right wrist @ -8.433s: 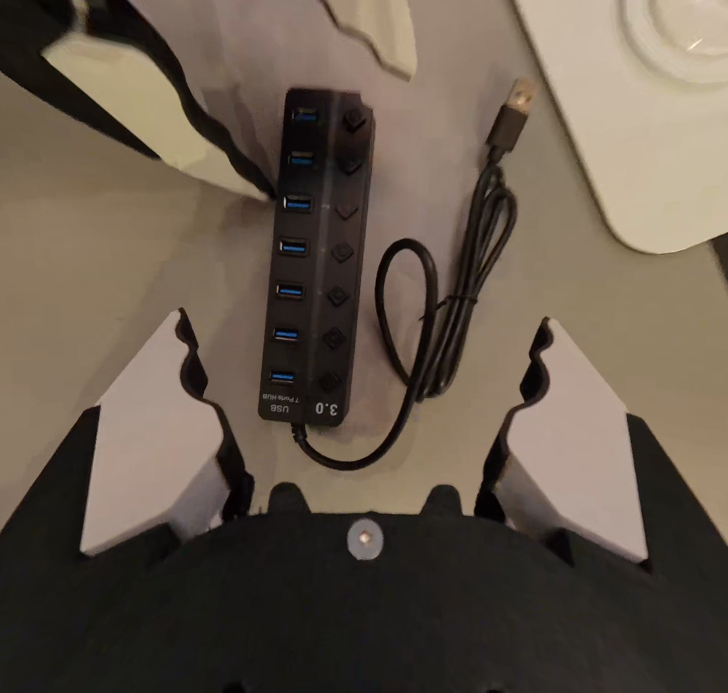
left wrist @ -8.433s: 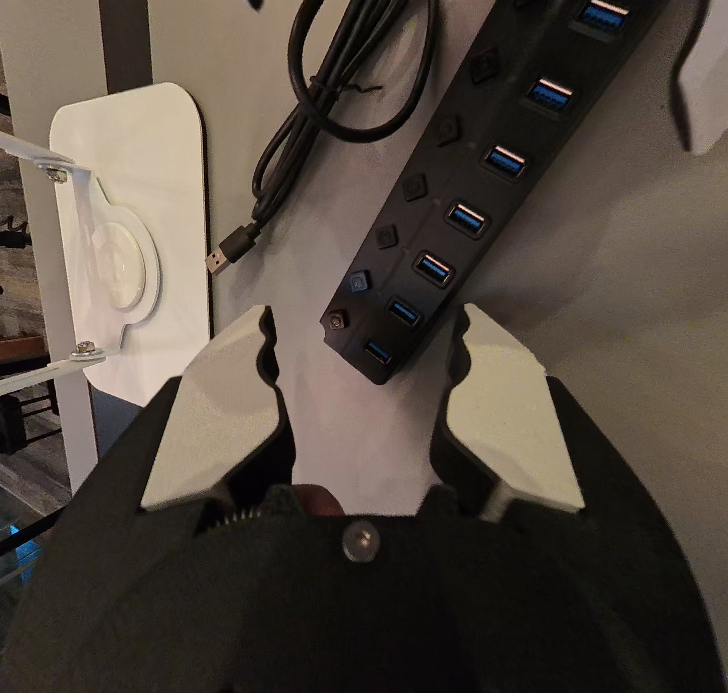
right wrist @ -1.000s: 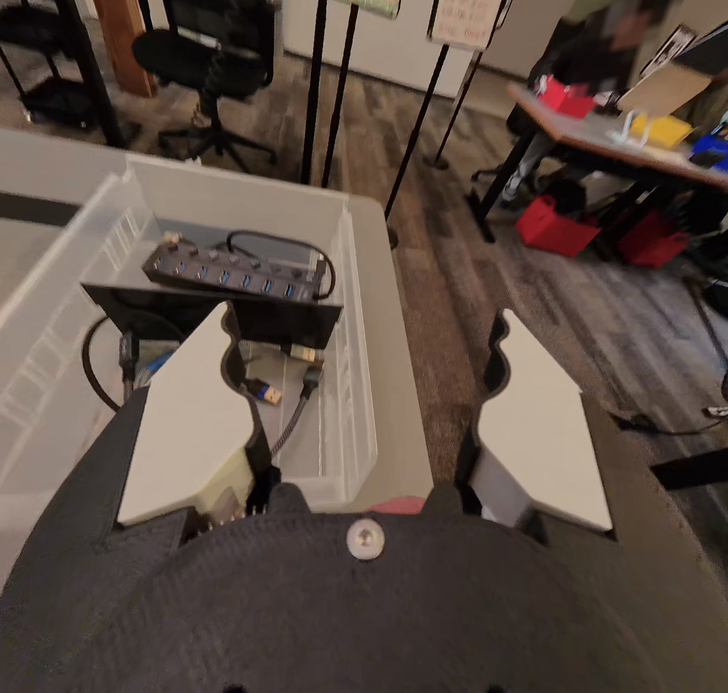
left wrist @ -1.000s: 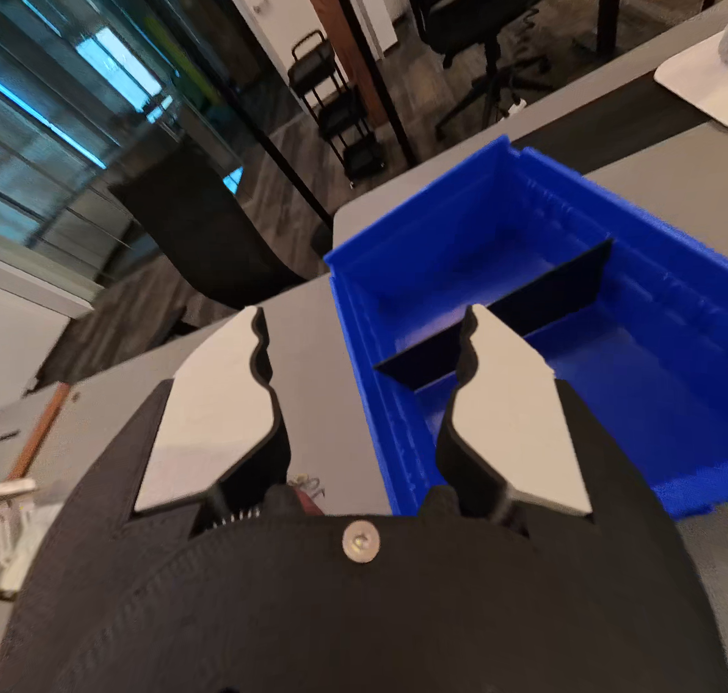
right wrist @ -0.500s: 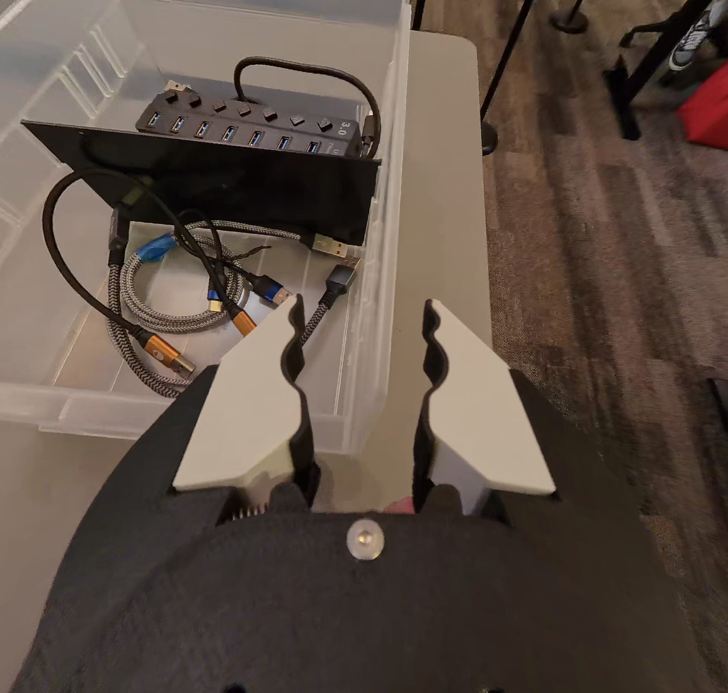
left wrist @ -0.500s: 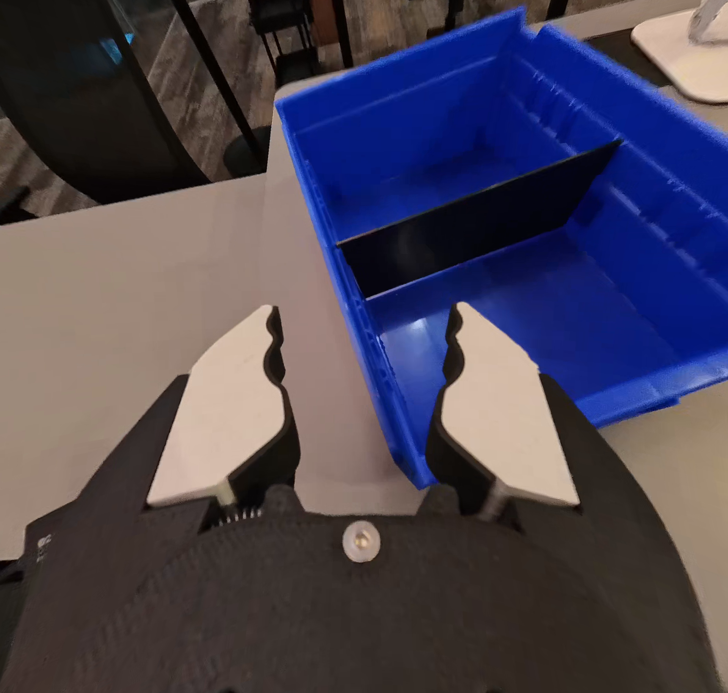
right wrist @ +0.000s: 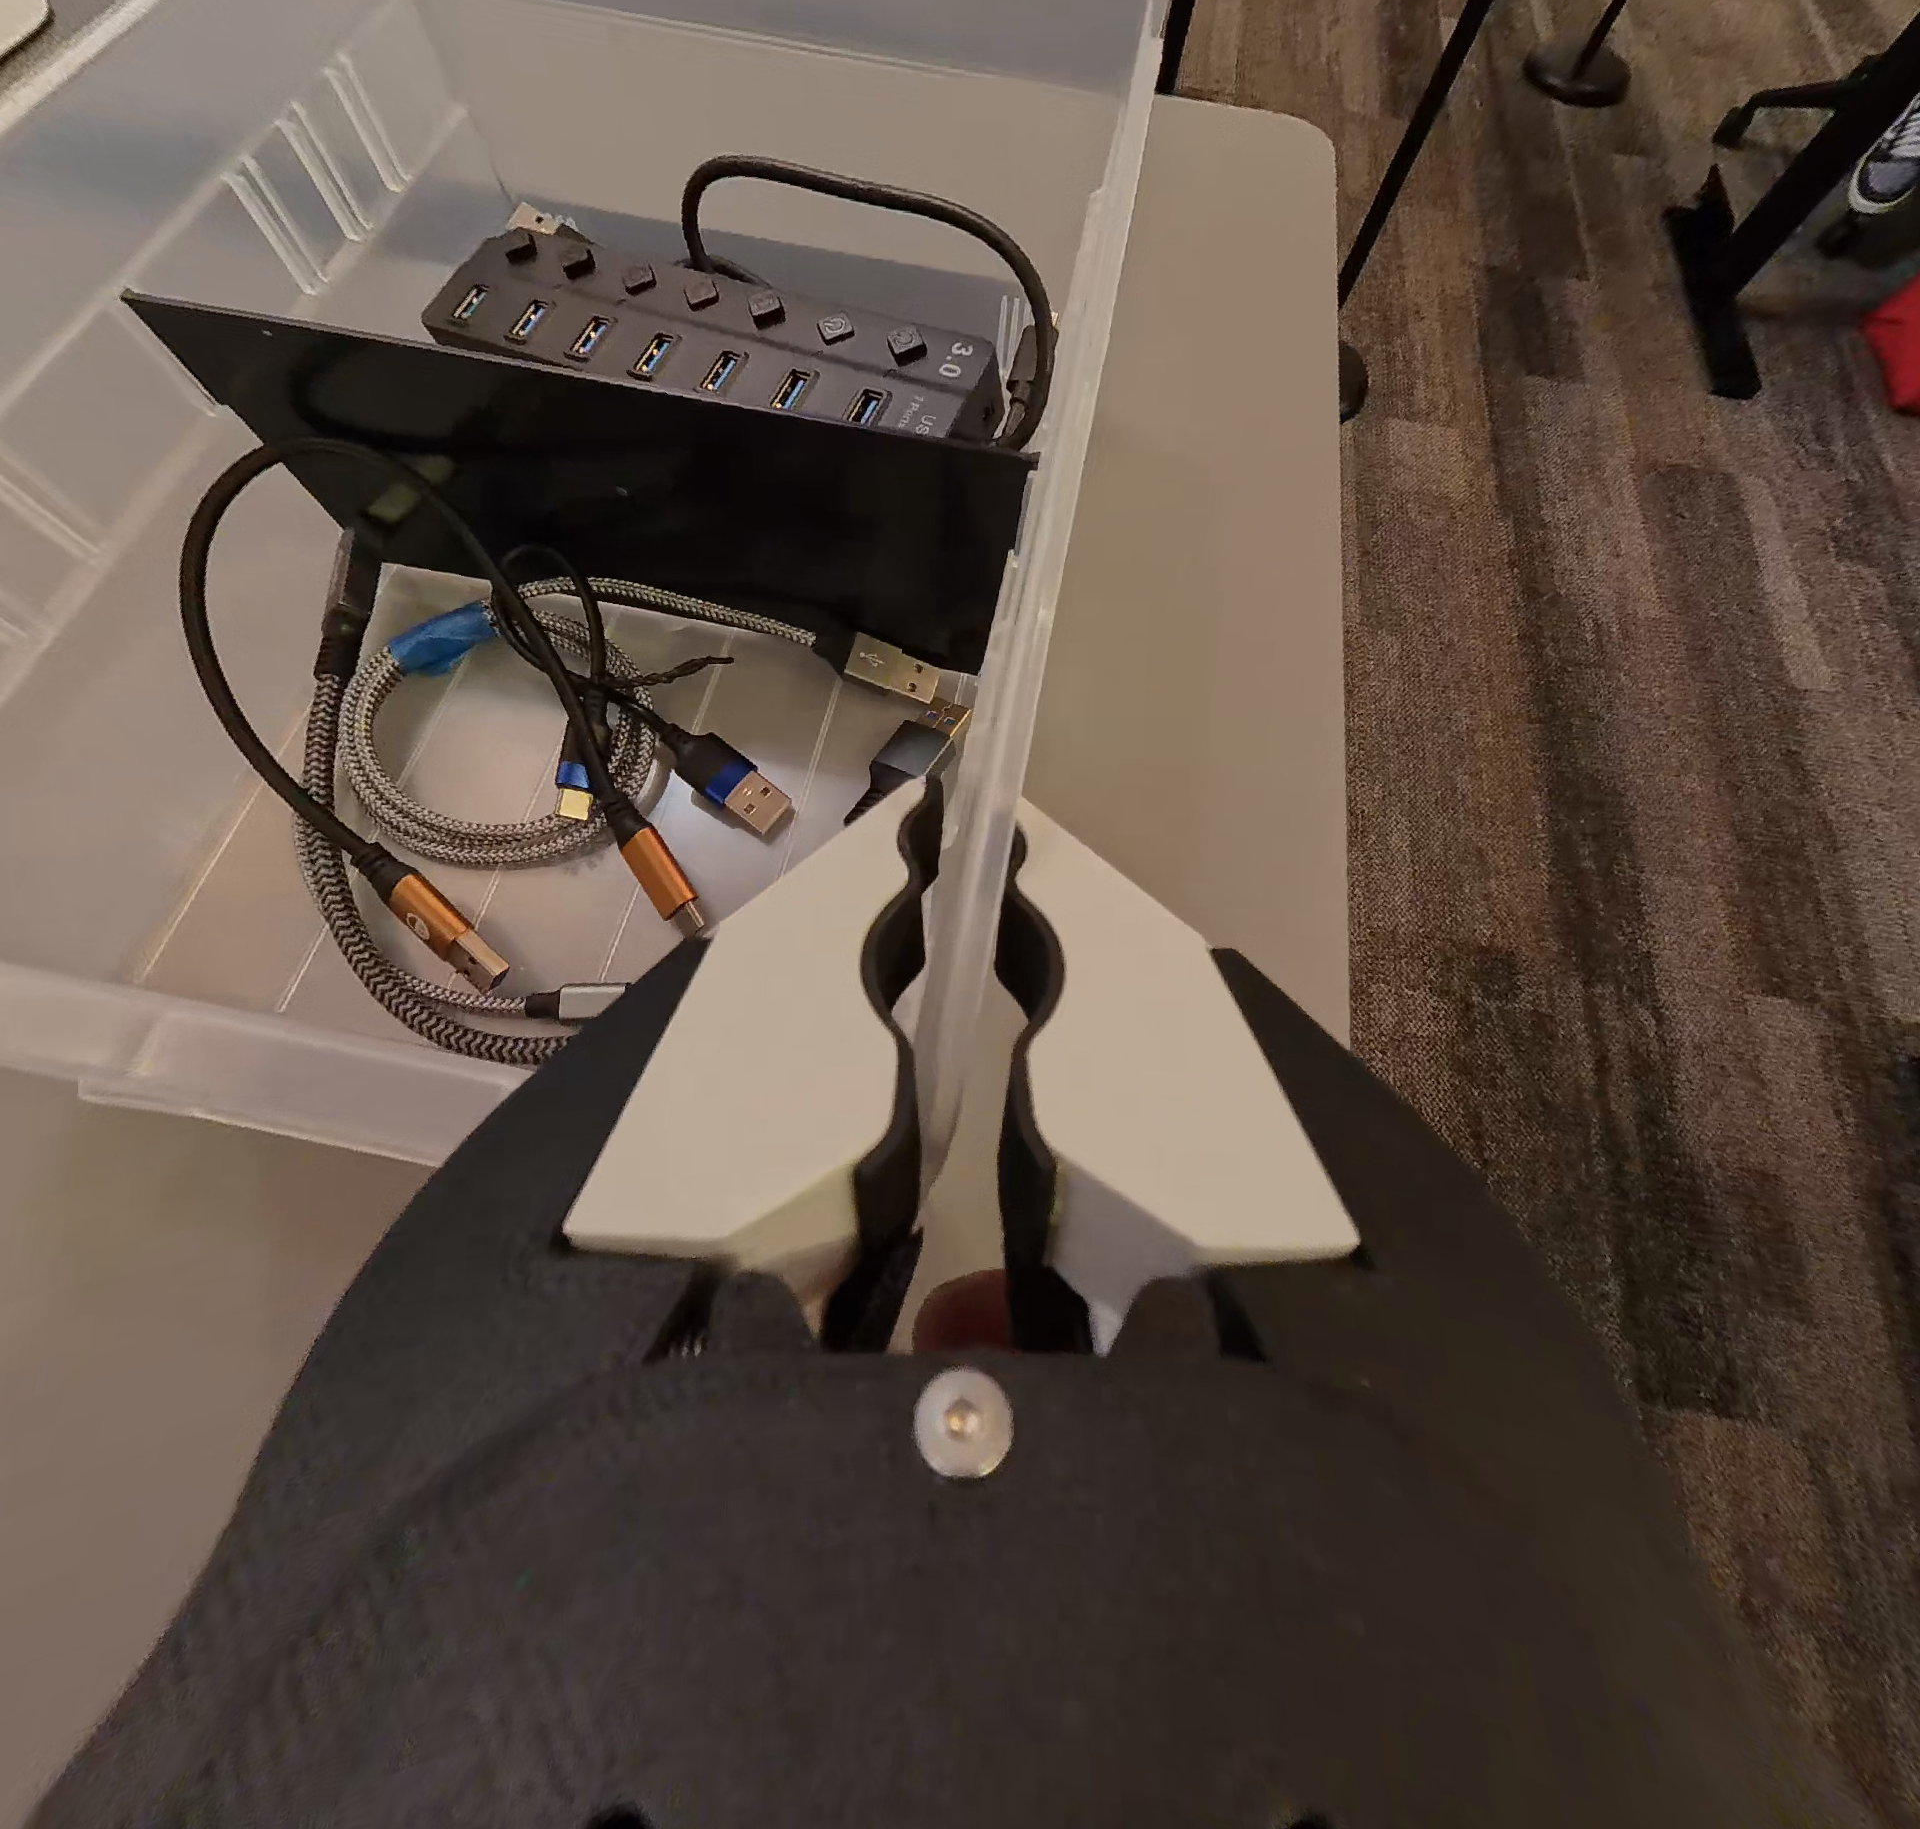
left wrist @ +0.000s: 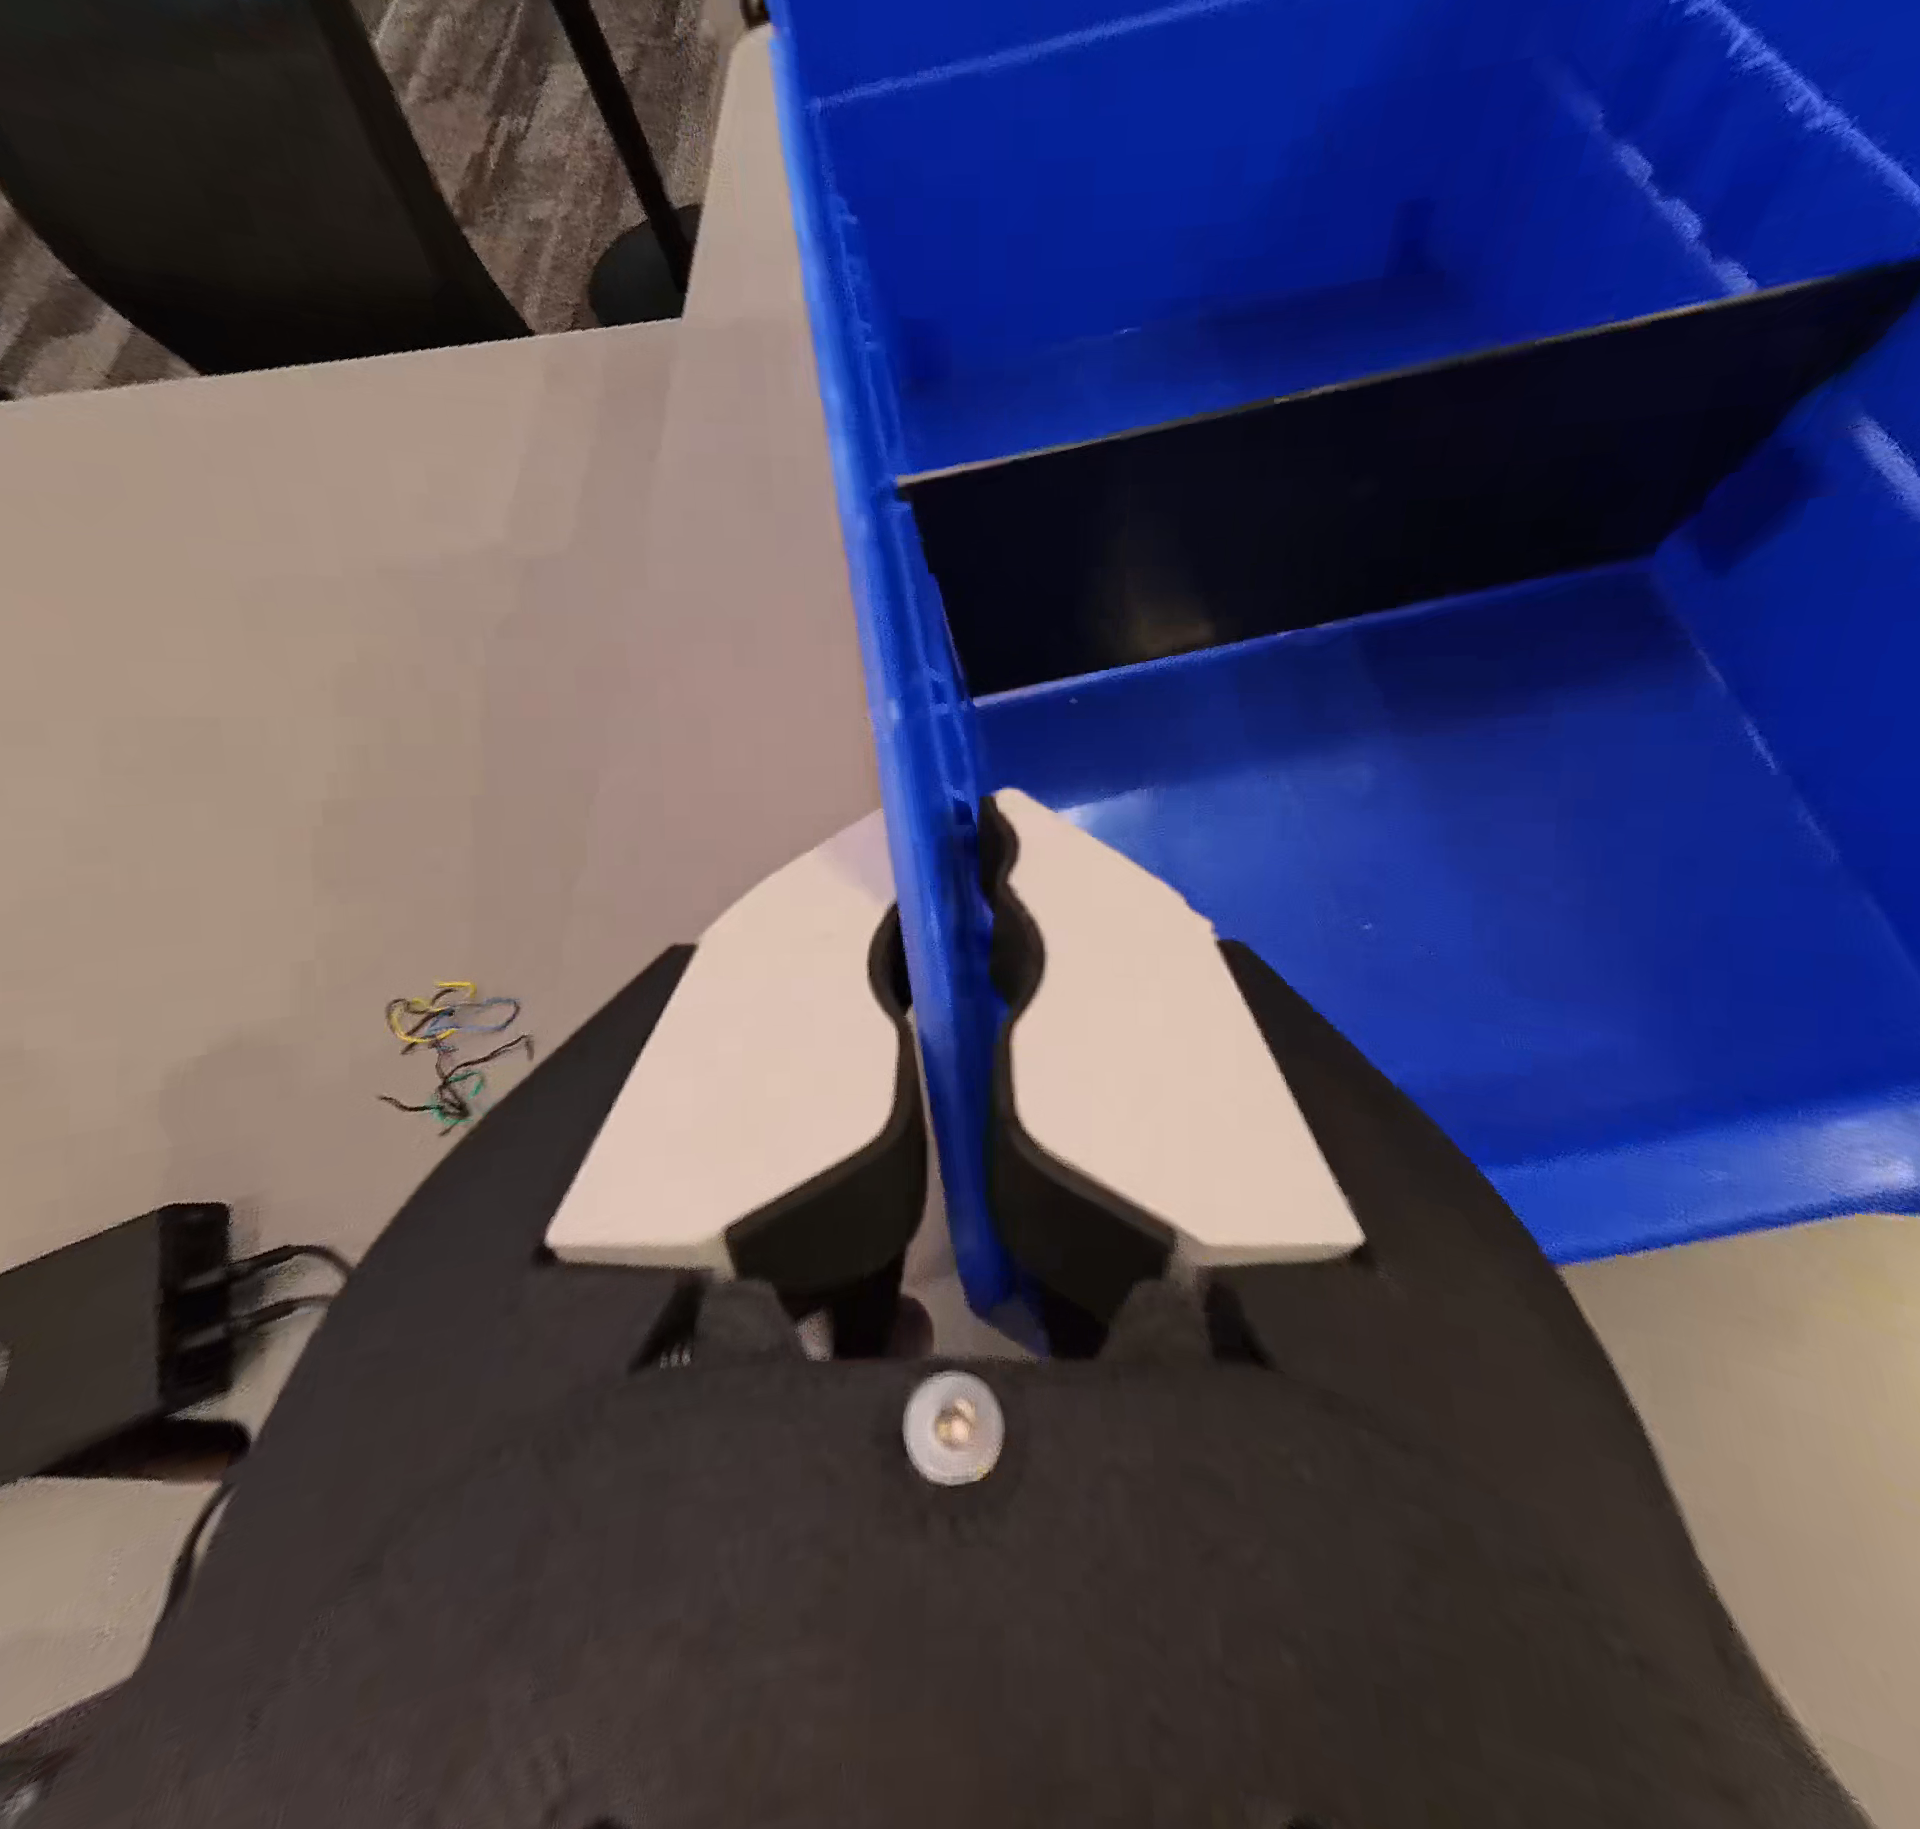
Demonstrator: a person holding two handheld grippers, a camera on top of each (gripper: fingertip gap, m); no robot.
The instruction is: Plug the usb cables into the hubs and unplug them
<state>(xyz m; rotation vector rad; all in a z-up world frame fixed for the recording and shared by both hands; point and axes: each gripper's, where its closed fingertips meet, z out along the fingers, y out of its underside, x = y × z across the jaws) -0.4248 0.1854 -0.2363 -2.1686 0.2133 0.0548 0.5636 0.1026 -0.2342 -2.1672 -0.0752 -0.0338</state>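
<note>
A: Item one, left gripper point(left wrist: 951, 948): clamped on side wall of blue bin point(left wrist: 1455, 844), low centre of left wrist view. Both compartments bare, black divider point(left wrist: 1351, 501) across middle. Scrap of coloured wire point(left wrist: 449, 1052) on grey table point(left wrist: 364, 636), lower left

B: Item two, right gripper point(right wrist: 961, 906): pinched on right-hand wall of clear bin point(right wrist: 623, 23), centre of right wrist view

A: Contents?

B: Far compartment, upper centre: black USB hub point(right wrist: 717, 345), seven blue ports in a row, own lead looped behind. Near compartment, centre left: braided grey cable point(right wrist: 457, 803) coiled, blue tape on coil, orange-collared plug point(right wrist: 431, 917), blue-collared plug point(right wrist: 732, 777), silver plug point(right wrist: 894, 673) near right wall. Black divider panel point(right wrist: 675, 491) between

A: Handling estimate?

B: Hub: likely light, rigid, smooth shell; prone to sliding under insertion force, so best braced across narrow sides, clear of ports and buttons. Cables: limp, tangled, springy in coil; hold on moulded collar just behind metal tip, never on cord. Metal tips slippery, poor grip surface

A: Bins?

B: Thin walls, probably flexible; adequate for dragging, not for lifting loaded
</note>
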